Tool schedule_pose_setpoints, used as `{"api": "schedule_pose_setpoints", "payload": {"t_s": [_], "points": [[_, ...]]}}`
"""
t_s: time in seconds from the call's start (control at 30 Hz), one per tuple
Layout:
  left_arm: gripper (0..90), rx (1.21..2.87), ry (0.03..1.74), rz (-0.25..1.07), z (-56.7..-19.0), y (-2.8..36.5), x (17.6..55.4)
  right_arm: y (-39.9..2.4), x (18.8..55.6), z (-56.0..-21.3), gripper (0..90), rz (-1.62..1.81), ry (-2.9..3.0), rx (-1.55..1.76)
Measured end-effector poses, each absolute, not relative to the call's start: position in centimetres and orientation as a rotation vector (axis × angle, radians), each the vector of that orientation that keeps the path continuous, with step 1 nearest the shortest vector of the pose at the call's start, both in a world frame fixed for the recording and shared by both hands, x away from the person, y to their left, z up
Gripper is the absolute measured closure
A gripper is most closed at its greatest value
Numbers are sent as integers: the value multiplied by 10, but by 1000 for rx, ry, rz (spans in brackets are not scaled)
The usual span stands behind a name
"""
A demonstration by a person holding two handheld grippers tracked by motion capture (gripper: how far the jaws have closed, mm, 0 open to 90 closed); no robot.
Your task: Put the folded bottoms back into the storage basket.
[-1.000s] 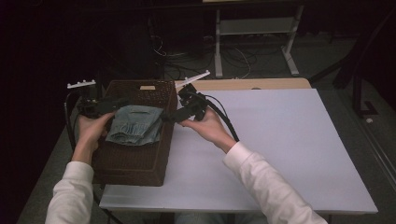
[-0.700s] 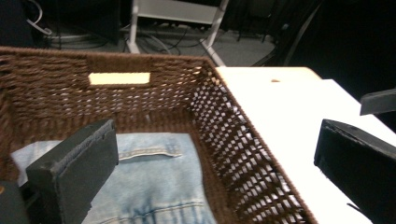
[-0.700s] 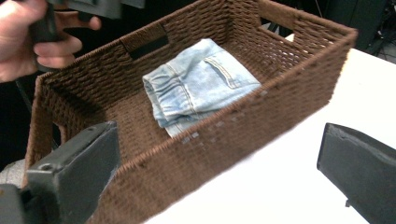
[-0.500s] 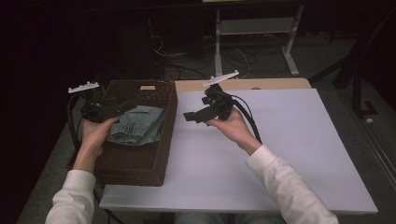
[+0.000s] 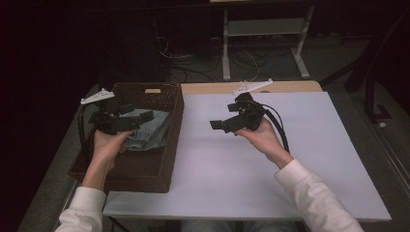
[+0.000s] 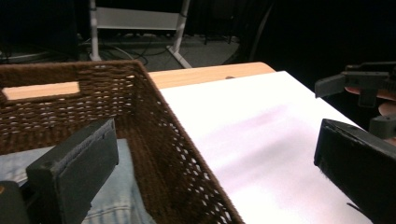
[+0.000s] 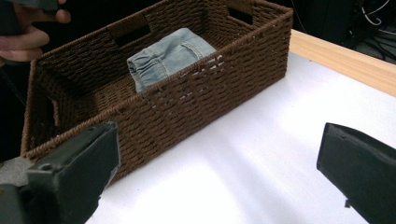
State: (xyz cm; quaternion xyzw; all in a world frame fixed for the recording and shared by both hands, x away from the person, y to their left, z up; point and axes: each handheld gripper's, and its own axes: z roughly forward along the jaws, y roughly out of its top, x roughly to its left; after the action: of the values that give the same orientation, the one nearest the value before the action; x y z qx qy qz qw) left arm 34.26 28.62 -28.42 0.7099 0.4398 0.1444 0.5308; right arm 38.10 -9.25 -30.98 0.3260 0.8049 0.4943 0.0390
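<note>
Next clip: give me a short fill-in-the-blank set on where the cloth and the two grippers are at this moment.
1. The folded denim garment lies inside the brown wicker ____.
2. The right gripper is held above the ____ tabletop, its jaws apart.
3. The left gripper, jaws open, is over the ____.

Missing words: basket; white; basket

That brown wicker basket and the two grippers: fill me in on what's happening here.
A person holds a black two-jaw gripper in each hand at a white table. Folded light-blue denim jeans lie inside the brown woven wicker basket at the table's left. The left gripper hovers open above the jeans, gripping nothing. The right gripper is open over bare tabletop, beside the basket, also empty.
</note>
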Motion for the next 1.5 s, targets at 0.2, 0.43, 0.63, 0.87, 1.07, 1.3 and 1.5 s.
{"api": "schedule_pose_setpoints", "payload": {"t_s": [0.2, 0.43, 0.63, 0.87, 1.07, 1.3, 1.5], "points": [[0, 1705, 1003, 326, -290, 274, 332, -111, 371, -316, 0, 1528, 2450, 1010], [0, 1728, 973, 302, -301, 265, 324, -135, 360, -327, 0, 1559, 2421, 1046], [0, 1734, 953, 286, -308, 260, 317, -155, 353, -334, 0, 1578, 2390, 1084], [0, 1754, 932, 280, -314, 256, 310, -178, 338, -339, 0, 1616, 2340, 1114], [0, 1754, 917, 269, -320, 251, 305, -198, 325, -350, 0, 1630, 2306, 1147], [0, 1796, 898, 279, -328, 244, 303, -219, 312, -363, 0, 1621, 2284, 1182], [0, 1803, 882, 278, -328, 243, 299, -237, 301, -375, 0, 1601, 2268, 1217]]}}
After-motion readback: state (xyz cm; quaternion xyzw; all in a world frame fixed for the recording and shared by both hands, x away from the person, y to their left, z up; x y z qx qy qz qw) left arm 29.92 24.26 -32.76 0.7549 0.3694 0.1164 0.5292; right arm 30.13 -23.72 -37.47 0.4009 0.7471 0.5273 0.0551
